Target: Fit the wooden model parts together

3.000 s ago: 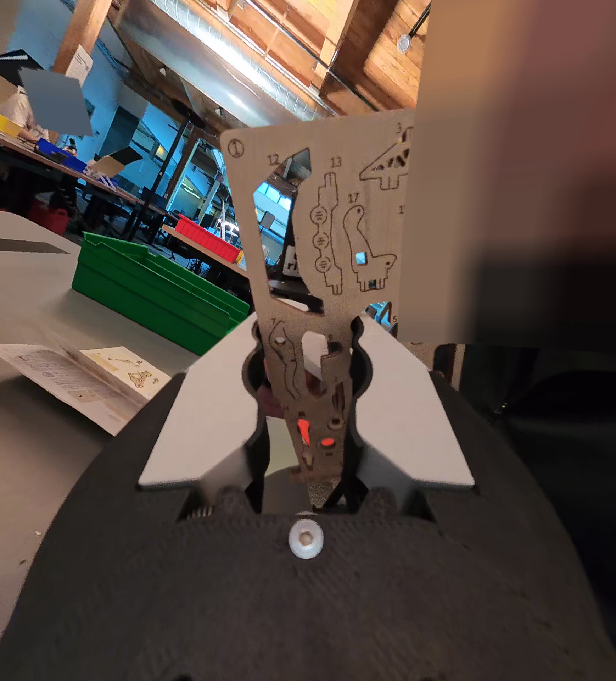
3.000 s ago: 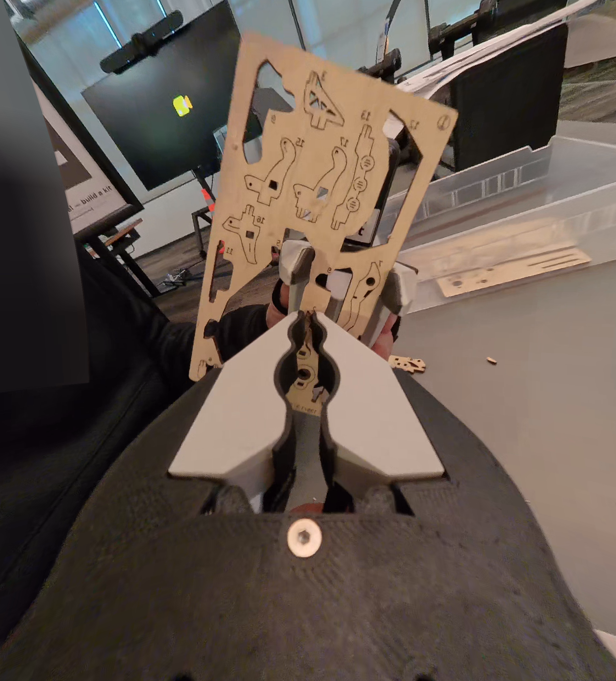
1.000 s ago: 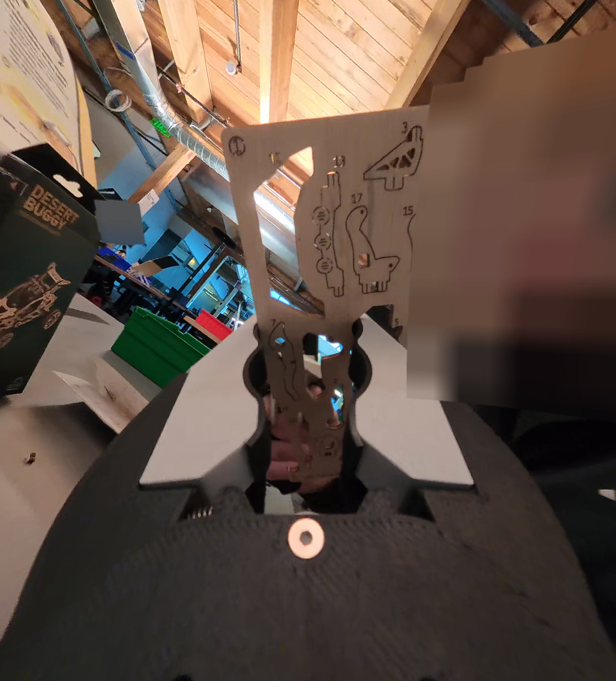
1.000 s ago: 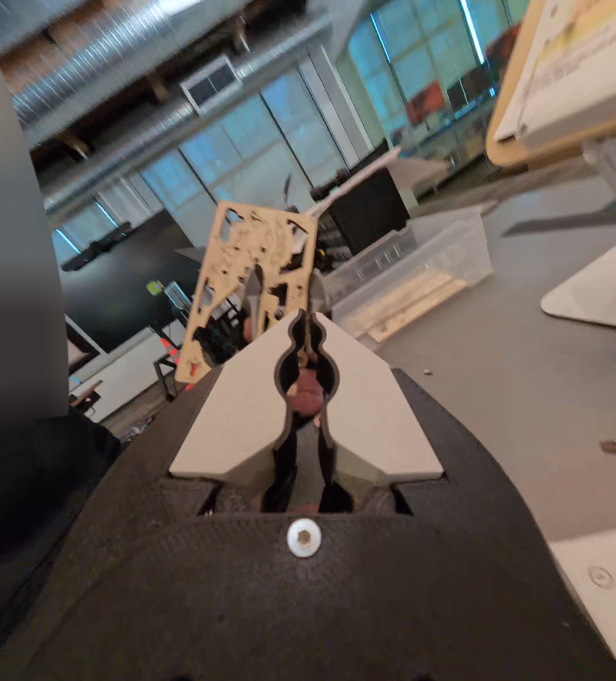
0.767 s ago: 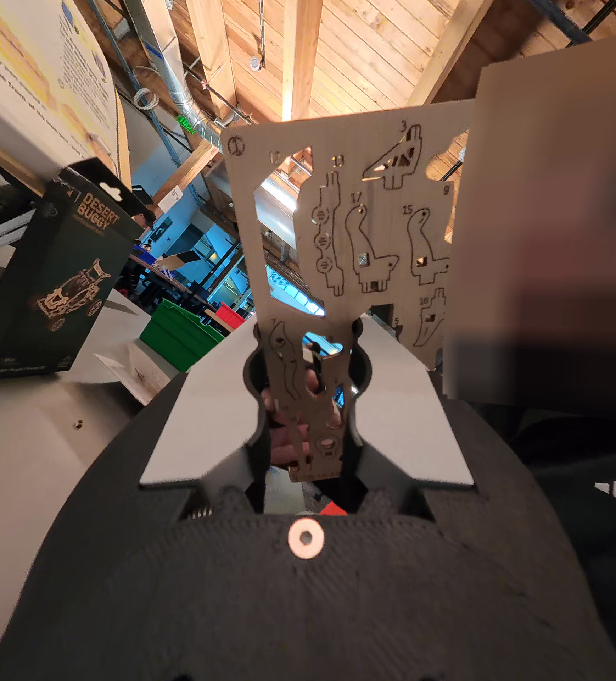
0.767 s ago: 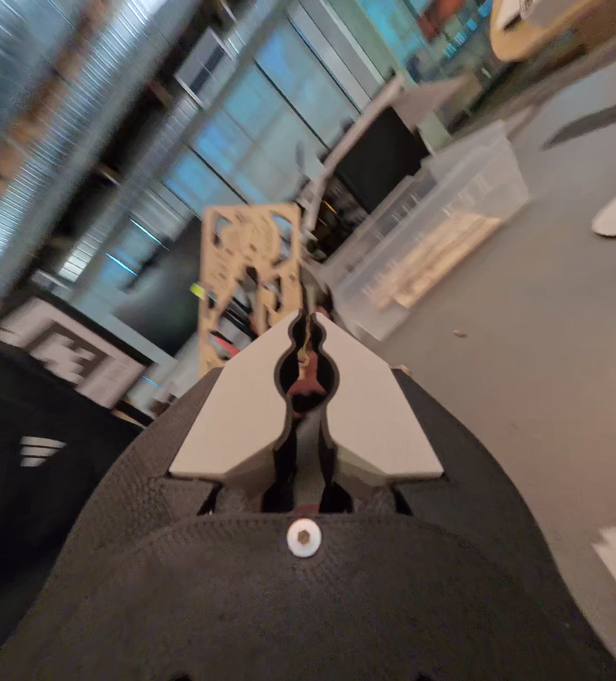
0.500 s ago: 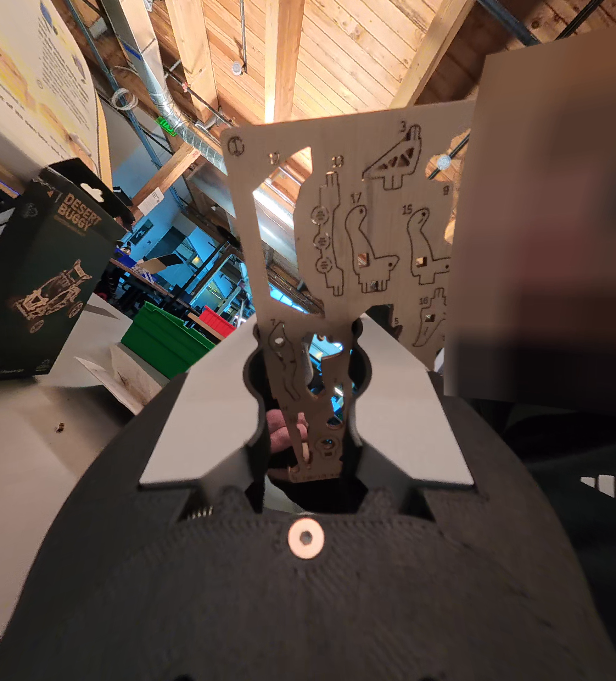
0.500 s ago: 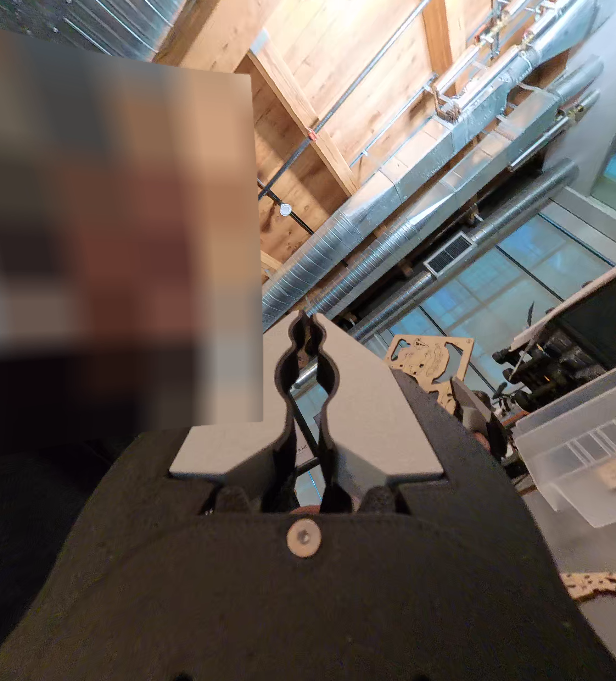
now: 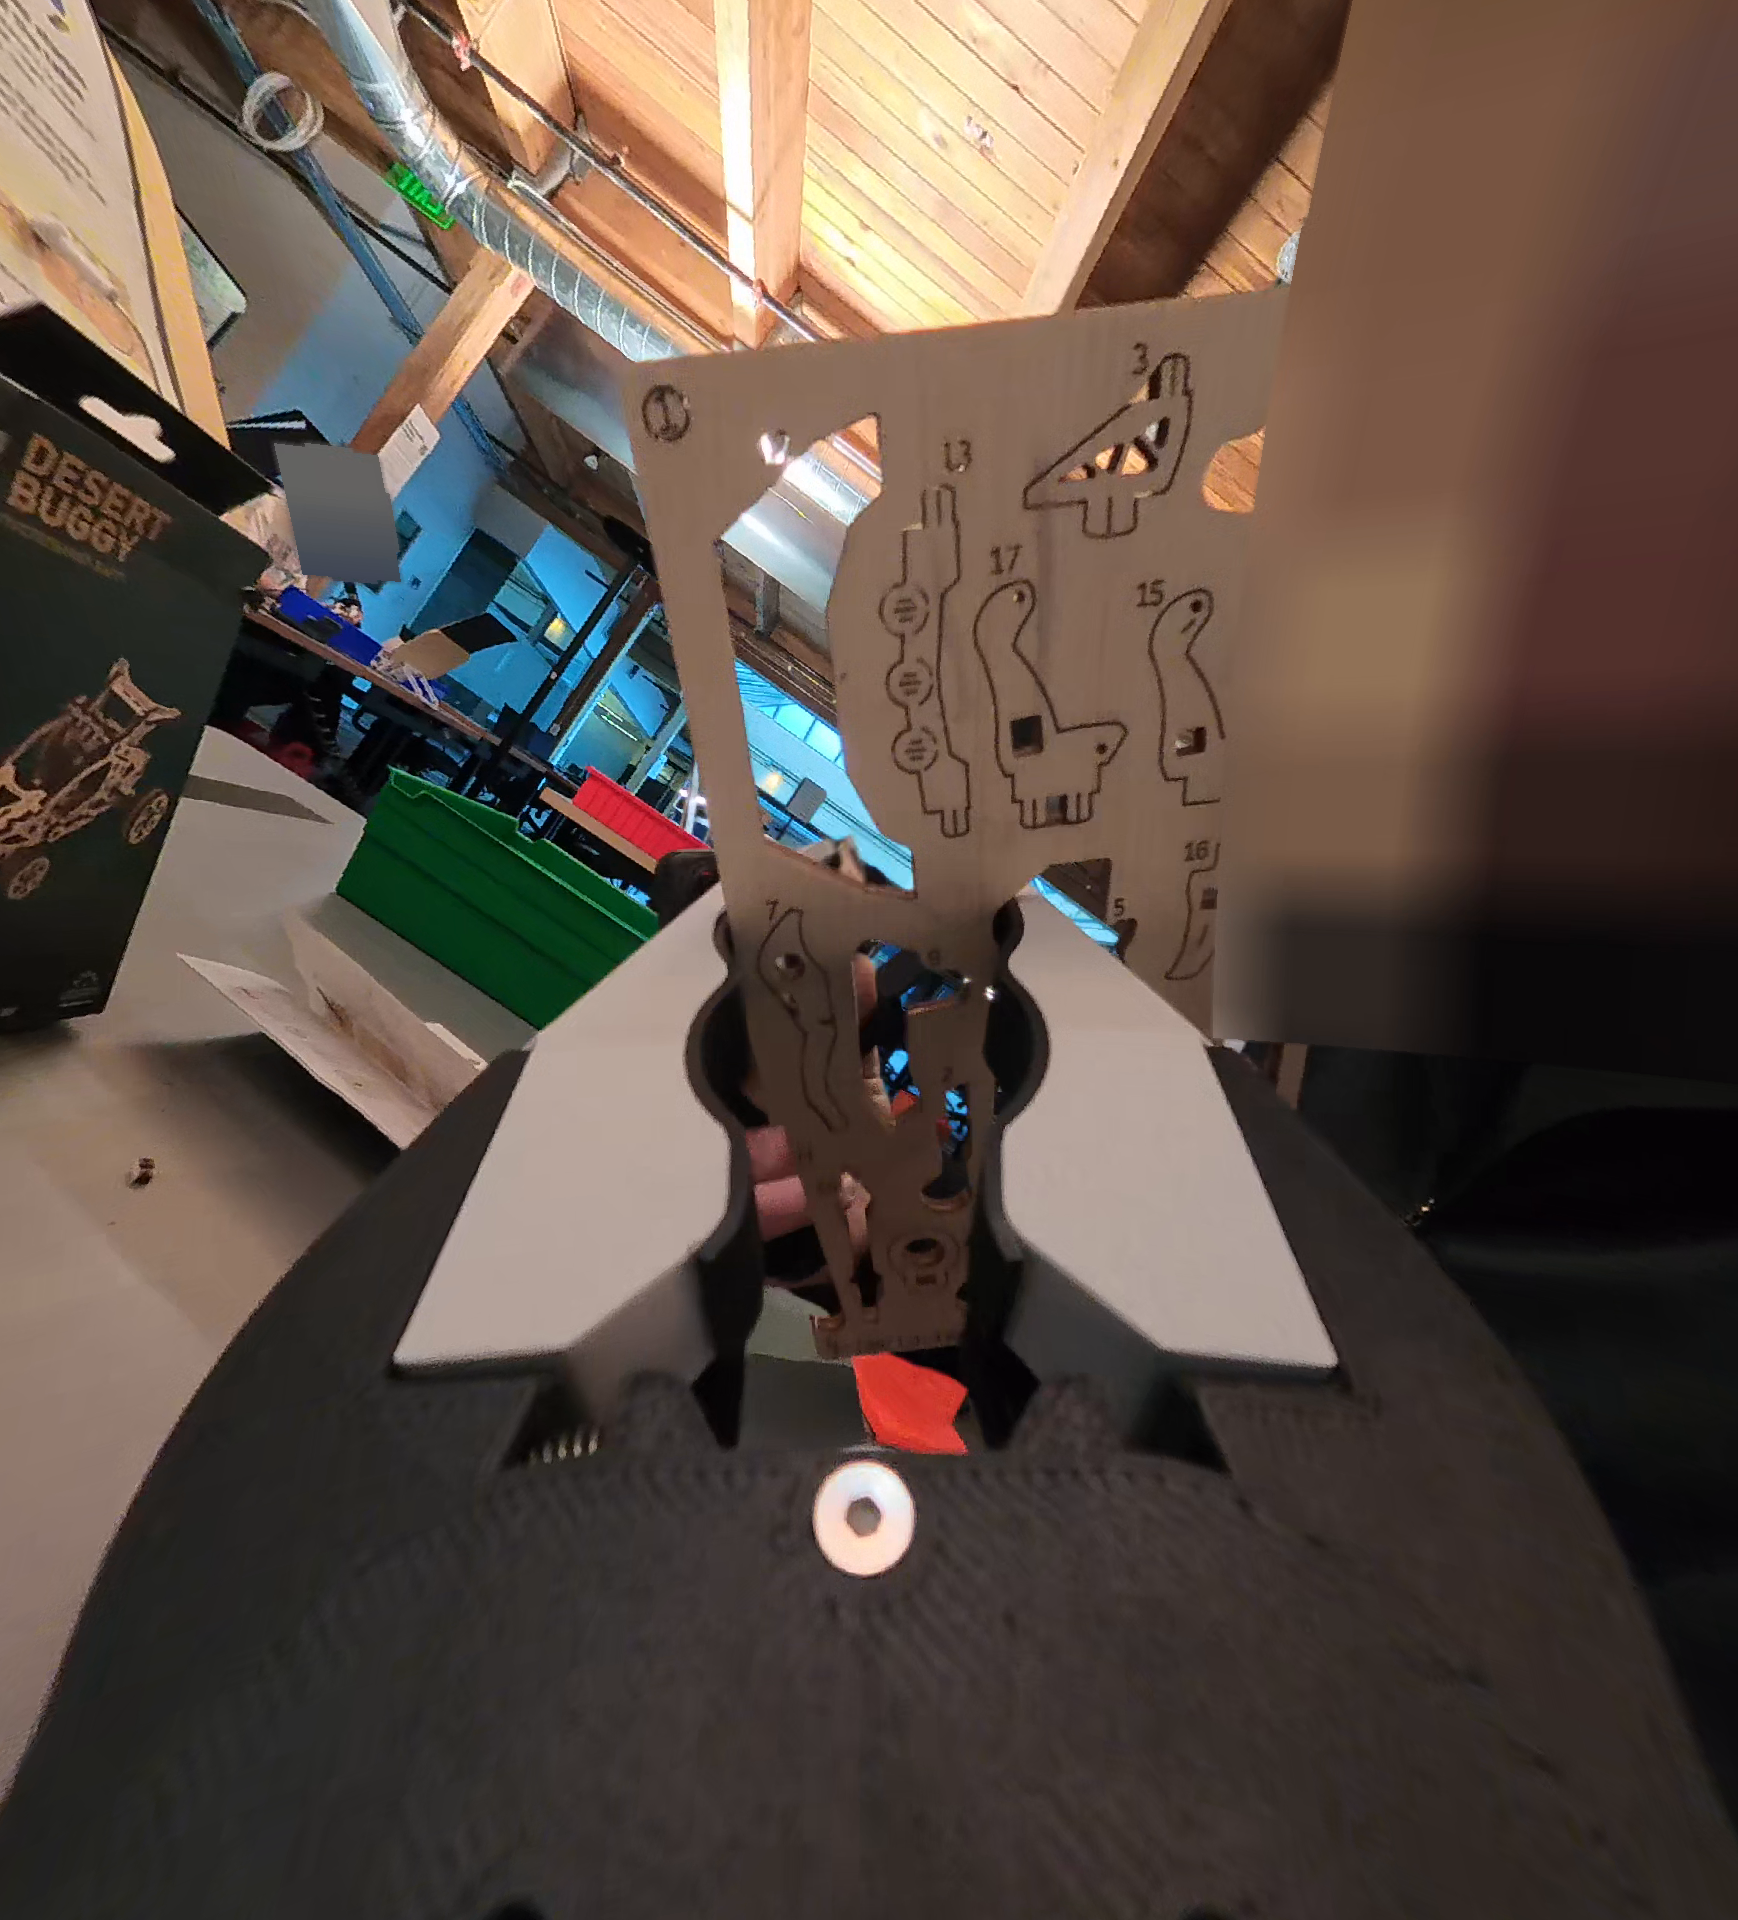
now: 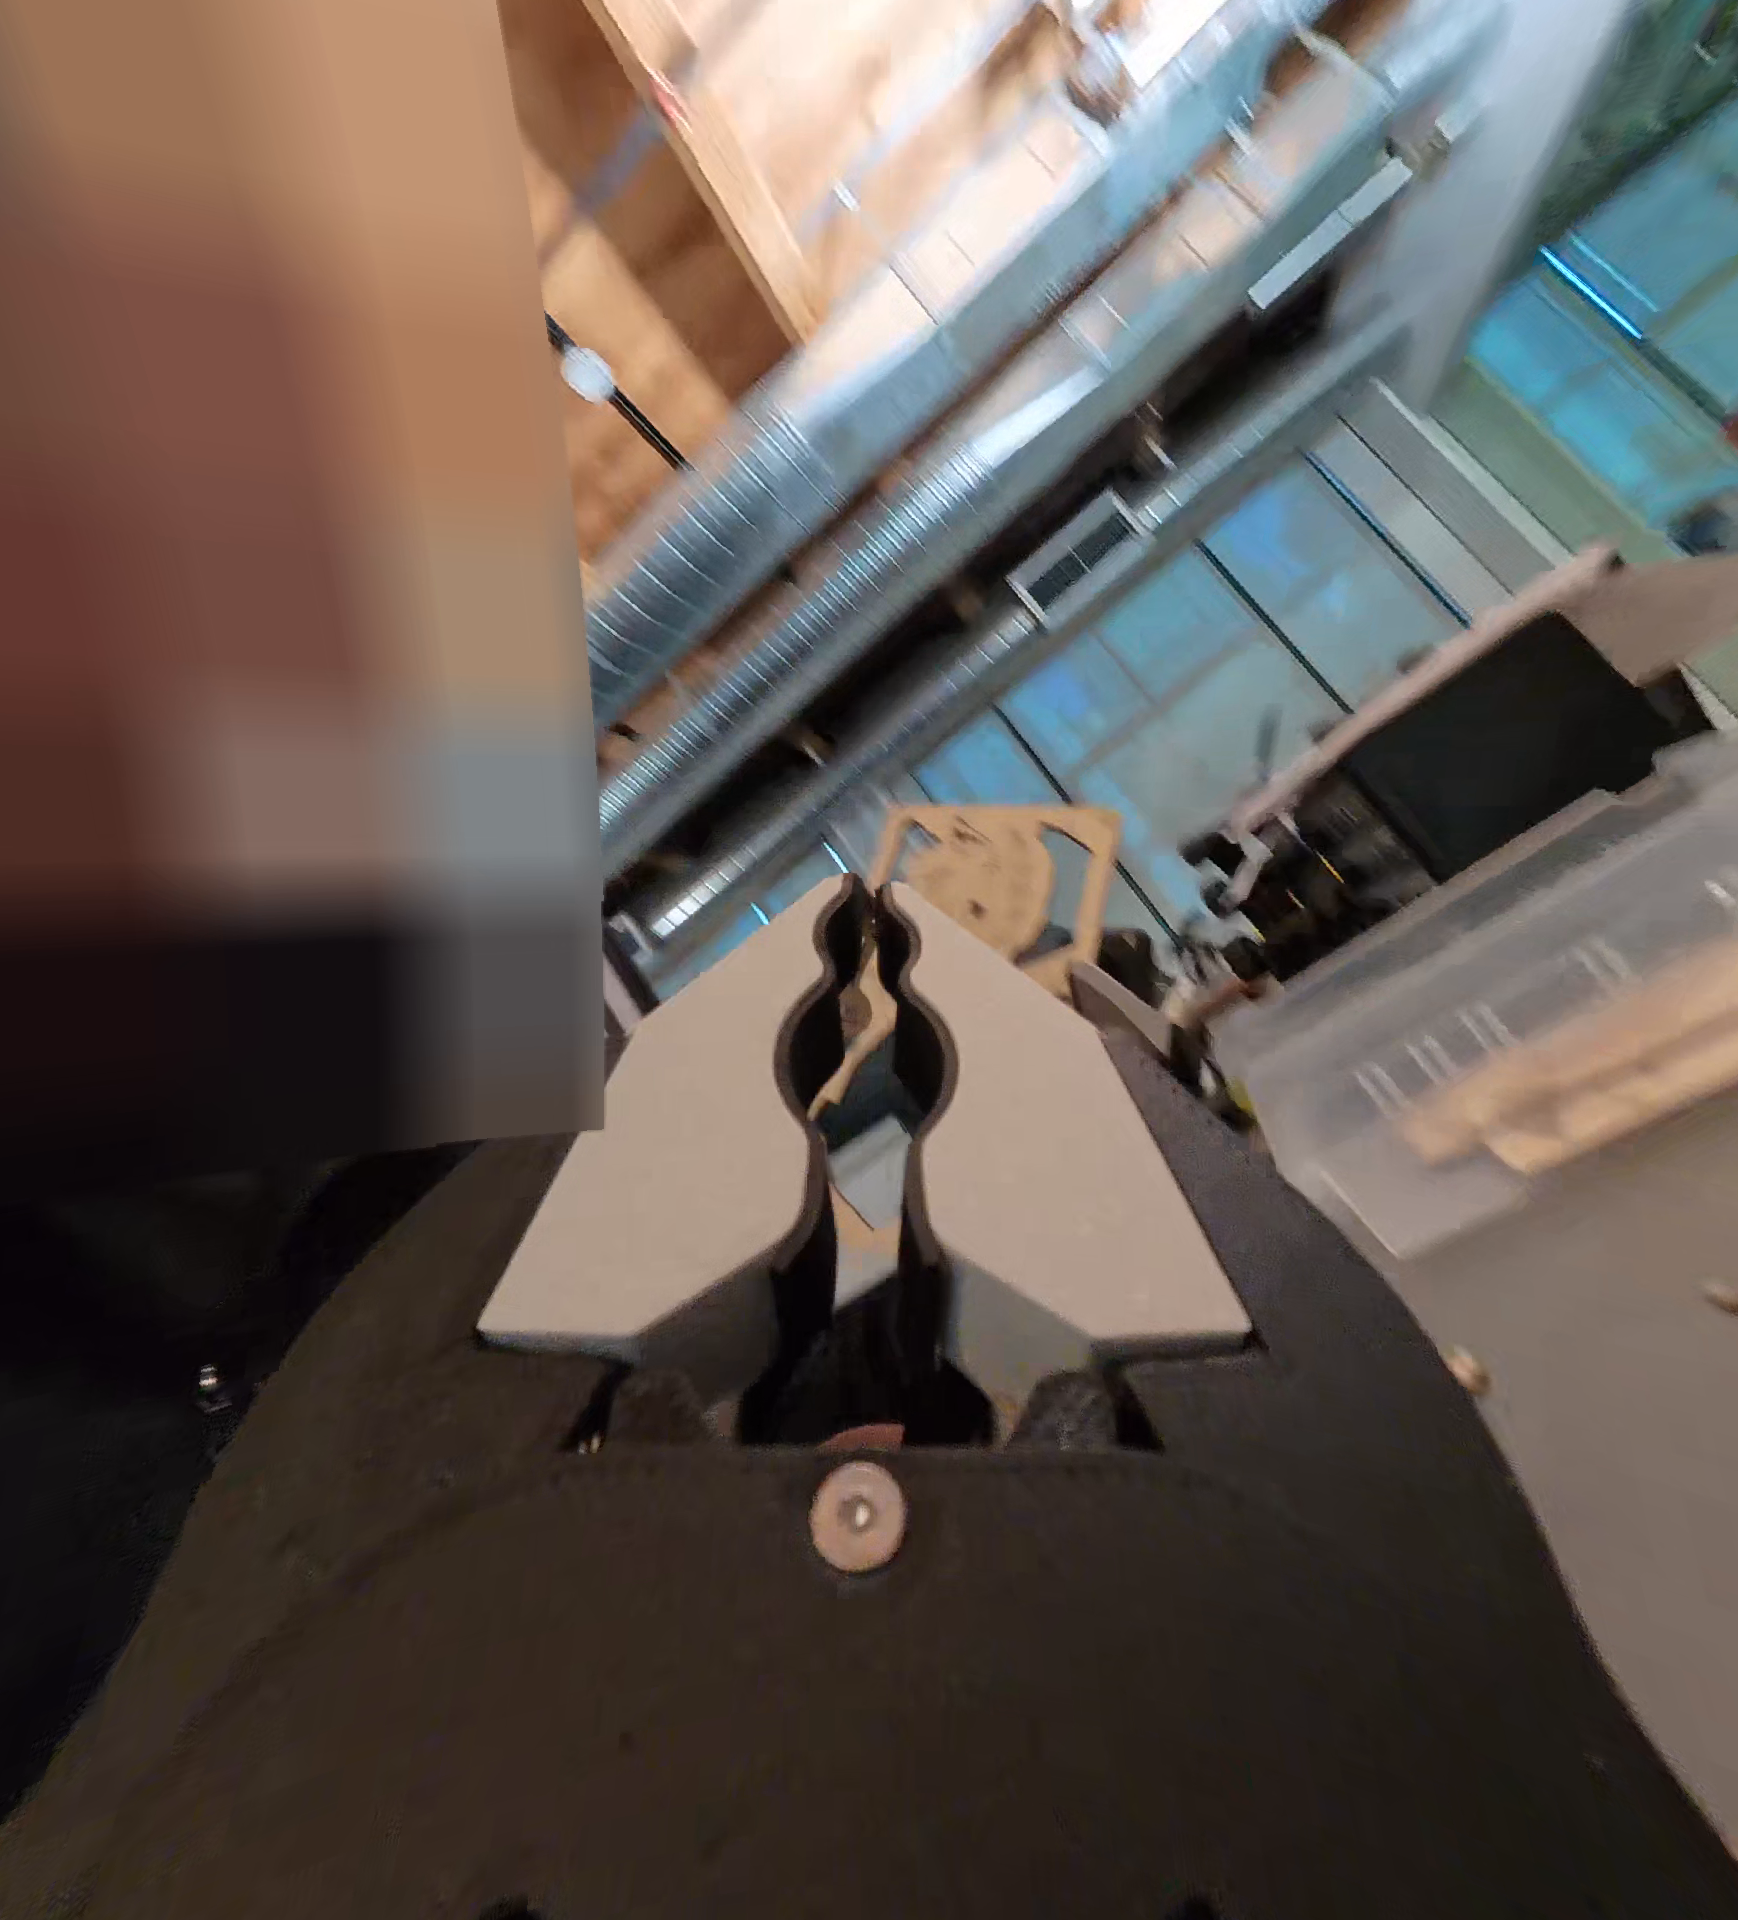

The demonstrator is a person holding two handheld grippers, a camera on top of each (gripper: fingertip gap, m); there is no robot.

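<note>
- My left gripper [image 9: 865, 925] is clamped on the wooden parts sheet [image 9: 948, 644], both grey fingers [image 9: 595, 1174] pressing the edges of its narrow lower strip.
- The sheet stands upright in that grasp, rising toward twelve o'clock against the timber ceiling [image 9: 844, 156]; several part outlines are still uncut, and a few openings show where pieces are gone.
- At nine o'clock in the left wrist view, a dark model kit box [image 9: 44, 707] stands on the grey table [image 9: 34, 1351].
- A folded instruction sheet [image 9: 345, 1029] lies just beside the box, and a green bin [image 9: 491, 883] sits behind it at about ten o'clock, with a red bin [image 9: 636, 810] farther back.
- A small wood scrap [image 9: 143, 1172] rests on the table at eight o'clock.
- My right gripper [image 10: 870, 894] has its fingertips together; a thin pale sliver shows in the slot between the fingers, but I cannot tell whether that is a held piece or something behind.
- From the right wrist view, the parts sheet [image 10: 1000, 883] shows well apart from these fingertips, just past them toward one o'clock.
- A clear plastic bin [image 10: 1571, 987] sits at three o'clock, with pale wooden strips inside.
- The right view is motion-blurred.
</note>
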